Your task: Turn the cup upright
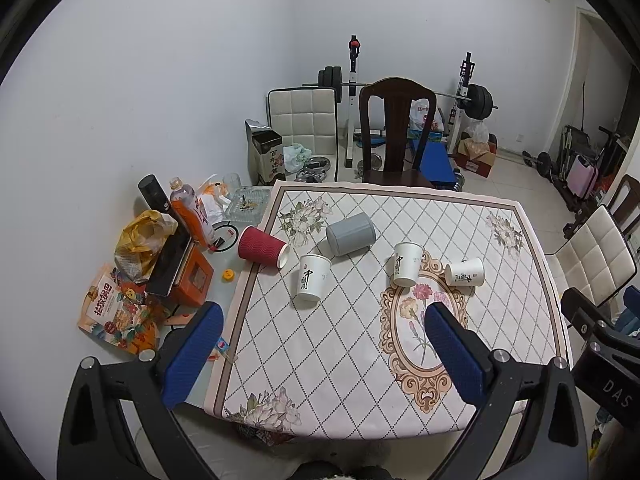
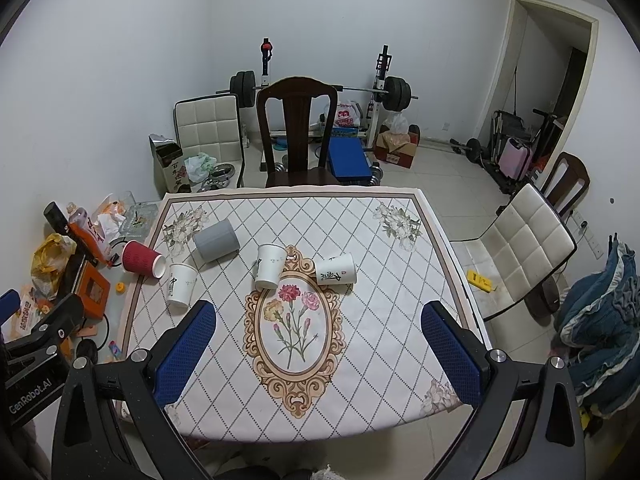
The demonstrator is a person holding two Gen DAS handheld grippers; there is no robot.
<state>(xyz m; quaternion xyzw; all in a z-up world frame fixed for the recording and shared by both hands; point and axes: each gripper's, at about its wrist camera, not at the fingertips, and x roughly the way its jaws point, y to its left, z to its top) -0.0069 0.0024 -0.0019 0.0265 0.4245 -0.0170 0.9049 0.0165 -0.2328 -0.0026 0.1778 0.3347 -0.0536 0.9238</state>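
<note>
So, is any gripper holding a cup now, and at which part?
No, nothing is held. The left gripper and the right gripper are both open above the table, and no cup is between their fingers.

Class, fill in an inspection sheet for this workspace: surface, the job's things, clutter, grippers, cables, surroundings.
Surface: table under a floral cloth.
Job's things: red cup, grey cup and one white cup lie on their sides; two white cups stand rim up.
Clutter: bottle, snack bag, yellow bag left of the cloth.
Grippers: left hand-held gripper and right hand-held gripper open, empty.
Cables: black cable beside the red cup.
Surroundings: wooden chair, barbell rack.
</note>
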